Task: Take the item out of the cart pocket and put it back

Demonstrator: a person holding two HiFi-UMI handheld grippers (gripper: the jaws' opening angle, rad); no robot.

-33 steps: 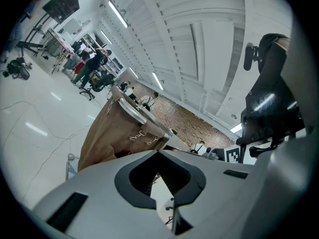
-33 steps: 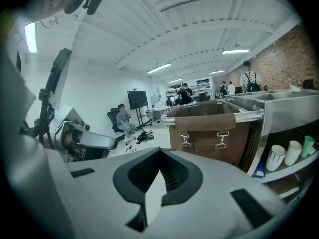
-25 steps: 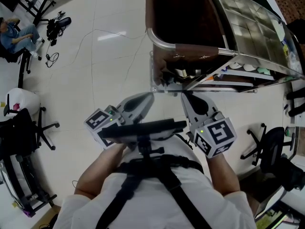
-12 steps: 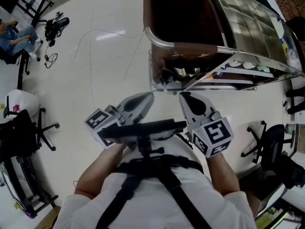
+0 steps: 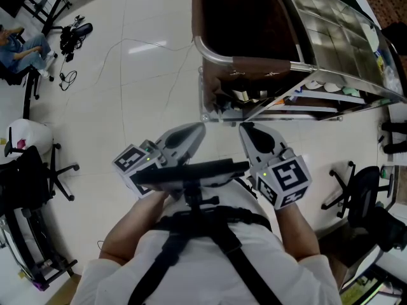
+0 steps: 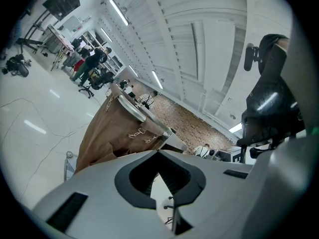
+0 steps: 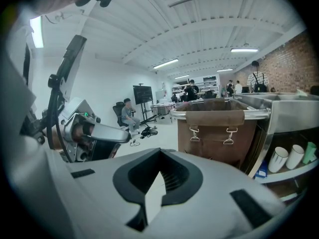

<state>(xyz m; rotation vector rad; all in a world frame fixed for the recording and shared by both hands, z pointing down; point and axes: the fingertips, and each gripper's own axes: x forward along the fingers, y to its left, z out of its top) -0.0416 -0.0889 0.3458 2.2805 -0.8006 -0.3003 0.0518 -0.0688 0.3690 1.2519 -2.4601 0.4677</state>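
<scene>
The cart's brown fabric bag (image 5: 245, 18) hangs in a metal frame (image 5: 213, 51) ahead of me. Below its near end is a low pocket (image 5: 241, 96) holding small items that are too small to name. My left gripper (image 5: 201, 128) and right gripper (image 5: 244, 128) are side by side in front of my chest, a short way from the cart and touching nothing. The left gripper view shows the left gripper (image 6: 159, 154) shut and empty, with the bag (image 6: 112, 131) beyond it. In the right gripper view the right gripper (image 7: 159, 154) is shut too, facing the bag (image 7: 214, 131).
The cart's side shelves hold cups (image 7: 286, 157) and small items (image 5: 331, 89). Office chairs stand at left (image 5: 38, 170) and right (image 5: 362, 189). A seated person (image 5: 19, 43) and camera gear with cables (image 5: 75, 35) are on the white floor at far left.
Nearly nothing: the right gripper has drifted very slightly toward the left, and both grippers stay shut in the same place.
</scene>
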